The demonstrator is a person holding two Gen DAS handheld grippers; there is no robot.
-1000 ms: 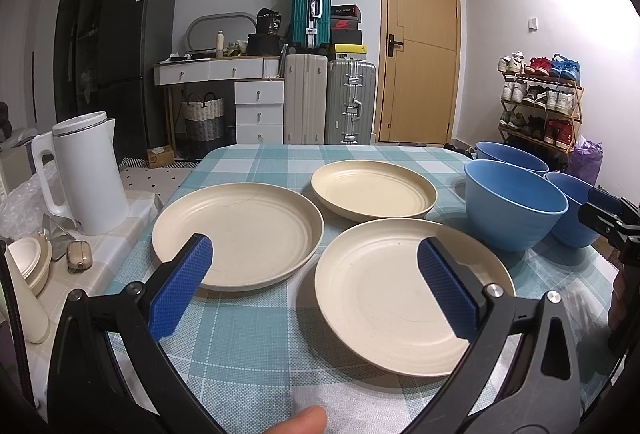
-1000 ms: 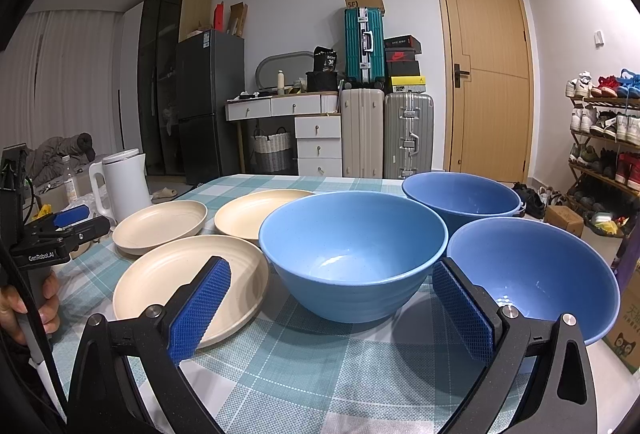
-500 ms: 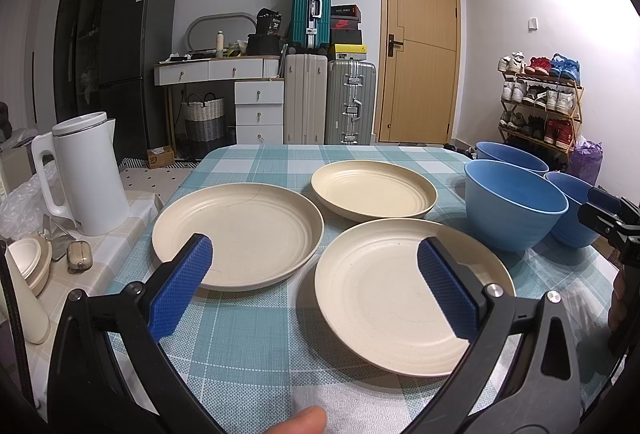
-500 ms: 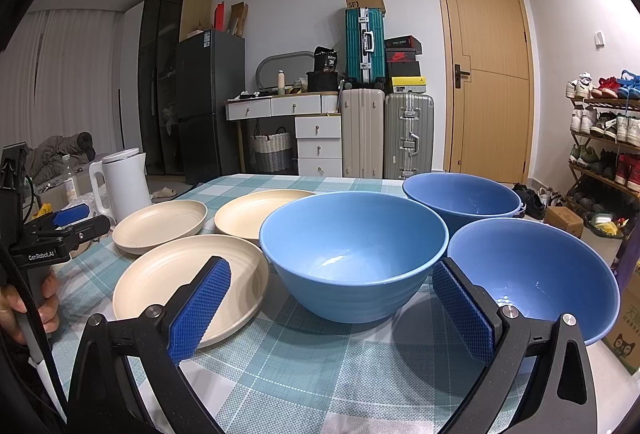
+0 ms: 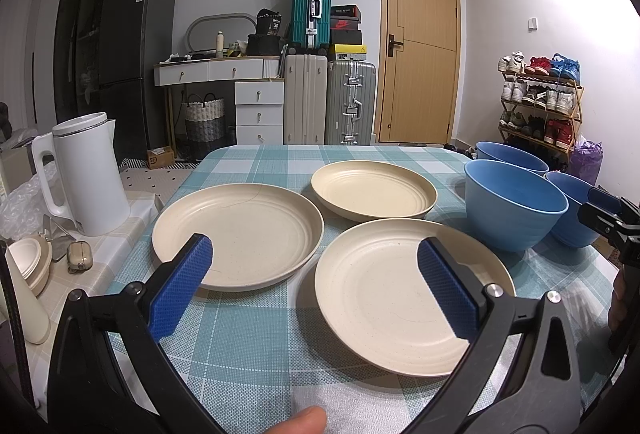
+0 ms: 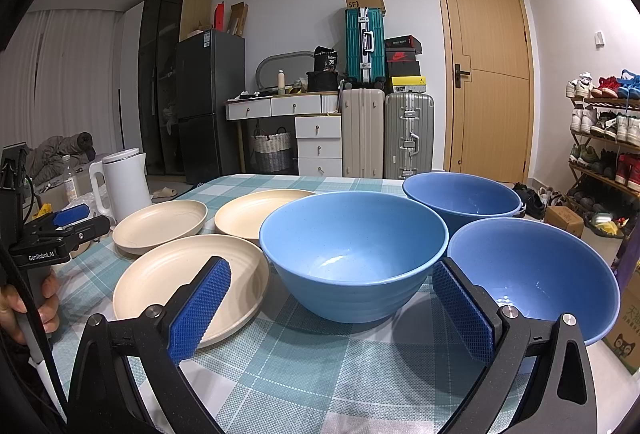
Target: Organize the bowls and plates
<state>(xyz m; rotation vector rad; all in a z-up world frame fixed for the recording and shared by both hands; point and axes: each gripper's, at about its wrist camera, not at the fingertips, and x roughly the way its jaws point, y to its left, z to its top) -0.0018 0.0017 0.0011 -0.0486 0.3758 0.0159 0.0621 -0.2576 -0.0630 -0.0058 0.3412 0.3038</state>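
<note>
Three cream plates and three blue bowls sit upright, mouths up, on my checked table (image 5: 248, 346); being round, none has a long axis. From my left view, the left plate (image 5: 240, 234) and near plate (image 5: 400, 298) lie just beside each other, with the far plate (image 5: 374, 190) beyond them. To the right stands the middle bowl (image 6: 354, 254), close beside the near plate; I cannot tell if they touch. The far bowl (image 6: 462, 196) is behind it and the right bowl (image 6: 532, 274) sits at the table's right edge. My left gripper (image 5: 316, 288) hangs spread wide above the near plates, holding nothing. My right gripper (image 6: 332, 308) gapes empty before the middle bowl. A white kettle (image 5: 86, 174) stands off to the left.
</note>
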